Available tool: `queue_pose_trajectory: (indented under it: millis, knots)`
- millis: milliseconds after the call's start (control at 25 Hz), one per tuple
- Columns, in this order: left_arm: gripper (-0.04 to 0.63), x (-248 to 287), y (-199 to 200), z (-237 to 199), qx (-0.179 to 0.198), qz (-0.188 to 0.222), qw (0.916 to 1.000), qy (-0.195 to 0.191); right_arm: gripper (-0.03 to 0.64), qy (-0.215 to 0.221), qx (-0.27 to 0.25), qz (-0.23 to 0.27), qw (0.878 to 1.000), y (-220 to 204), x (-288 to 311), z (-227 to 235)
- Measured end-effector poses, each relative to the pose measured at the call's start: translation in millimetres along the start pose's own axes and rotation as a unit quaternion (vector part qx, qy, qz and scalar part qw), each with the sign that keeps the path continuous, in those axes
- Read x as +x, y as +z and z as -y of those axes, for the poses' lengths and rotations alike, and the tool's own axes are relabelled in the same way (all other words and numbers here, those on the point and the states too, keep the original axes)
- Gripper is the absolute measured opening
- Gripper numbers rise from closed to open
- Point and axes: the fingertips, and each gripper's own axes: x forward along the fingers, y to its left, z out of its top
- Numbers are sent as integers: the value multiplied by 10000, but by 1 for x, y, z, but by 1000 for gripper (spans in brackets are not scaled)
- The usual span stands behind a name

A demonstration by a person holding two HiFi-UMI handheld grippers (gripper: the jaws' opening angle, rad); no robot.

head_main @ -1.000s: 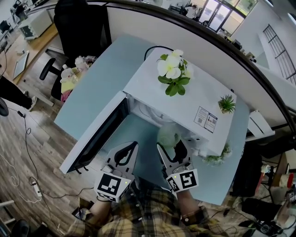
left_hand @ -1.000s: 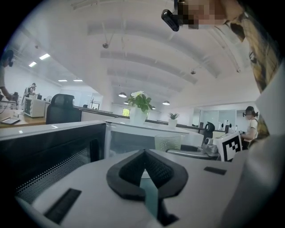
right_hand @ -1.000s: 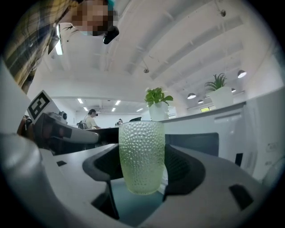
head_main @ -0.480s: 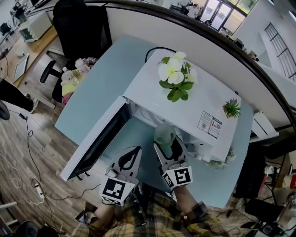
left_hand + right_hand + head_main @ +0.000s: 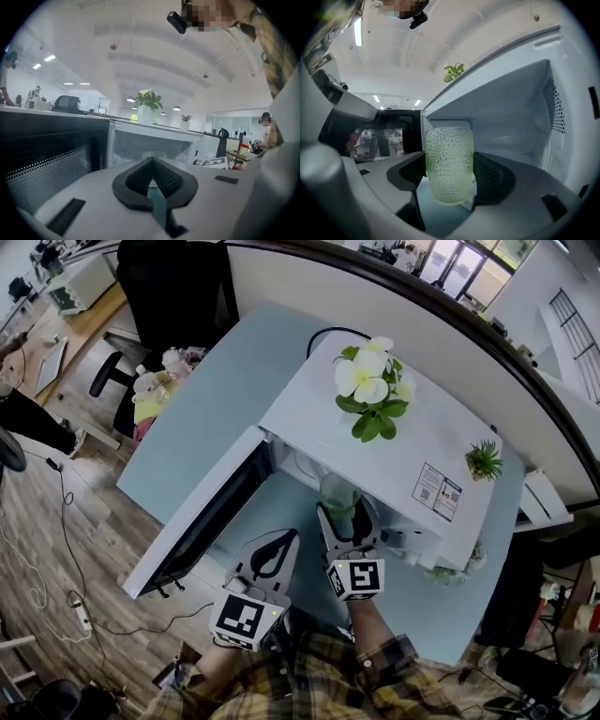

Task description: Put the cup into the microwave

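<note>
A pale green dimpled glass cup (image 5: 449,165) stands upright between the jaws of my right gripper (image 5: 450,176), which is shut on it. In the head view the cup (image 5: 338,494) is at the mouth of the white microwave (image 5: 394,442), just under its front edge, with my right gripper (image 5: 343,523) behind it. The microwave's cavity (image 5: 511,126) fills the right gripper view ahead of the cup. The microwave door (image 5: 202,517) hangs open to the left. My left gripper (image 5: 272,553) is shut and empty, its jaw tips touching, low over the table beside the door.
A potted white flower (image 5: 370,385) and a small green plant (image 5: 485,460) stand on top of the microwave. The light blue table (image 5: 202,418) carries it. A black office chair (image 5: 159,296) with soft toys (image 5: 159,390) stands at the far left.
My right gripper has carried the cup forward, up to the microwave's opening. The left gripper has shifted slightly right and forward, still shut.
</note>
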Motion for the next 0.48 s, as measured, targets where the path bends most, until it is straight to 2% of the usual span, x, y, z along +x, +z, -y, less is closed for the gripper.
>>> queue_pose_trajectory:
  millis: [360,480]
  knots:
    - [-9,-10,-16,-2,-143,-238,9996,35,318,-249,-19,-65,9997,-8,10,12]
    - [-9,-10,-14,1,-166,-123,9998,-27,318,-359,-35,-140,9993,-11,11,16]
